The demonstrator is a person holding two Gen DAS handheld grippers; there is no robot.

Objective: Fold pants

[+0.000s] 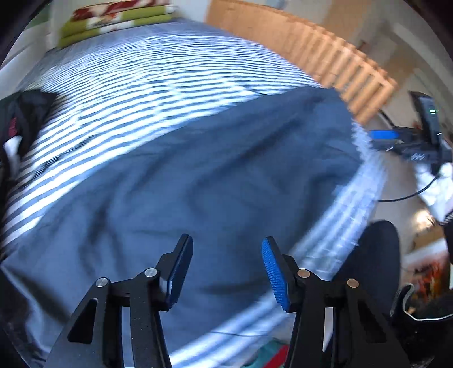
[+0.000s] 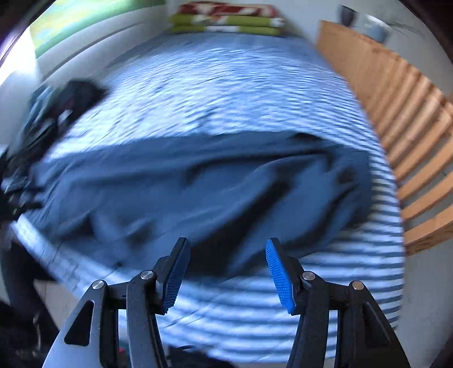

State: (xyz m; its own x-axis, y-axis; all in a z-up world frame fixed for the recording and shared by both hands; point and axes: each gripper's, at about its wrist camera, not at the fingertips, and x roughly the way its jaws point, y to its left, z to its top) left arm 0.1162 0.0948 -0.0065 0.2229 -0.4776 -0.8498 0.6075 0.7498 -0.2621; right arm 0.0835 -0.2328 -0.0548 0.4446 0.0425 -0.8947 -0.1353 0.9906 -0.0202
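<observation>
Dark blue pants (image 1: 198, 175) lie spread and wrinkled across a bed with a blue-and-white striped cover (image 1: 127, 85). My left gripper (image 1: 226, 271) hangs above the pants near the bed's front edge, jaws apart, nothing between the blue pads. In the right wrist view the same pants (image 2: 212, 181) stretch from left to right, rumpled with folds. My right gripper (image 2: 226, 274) hovers over the pants' near edge and the striped cover (image 2: 254, 305), jaws apart and empty. The right gripper (image 1: 407, 141) also shows at the far right of the left wrist view. Both views are blurred.
A wooden slatted bed rail (image 2: 410, 141) runs along the right. Folded green and red blankets (image 2: 226, 19) lie at the bed's far end. A dark pile of clothes (image 2: 51, 113) sits at the left. A person's dark-clad leg (image 1: 376, 254) stands by the bed's front edge.
</observation>
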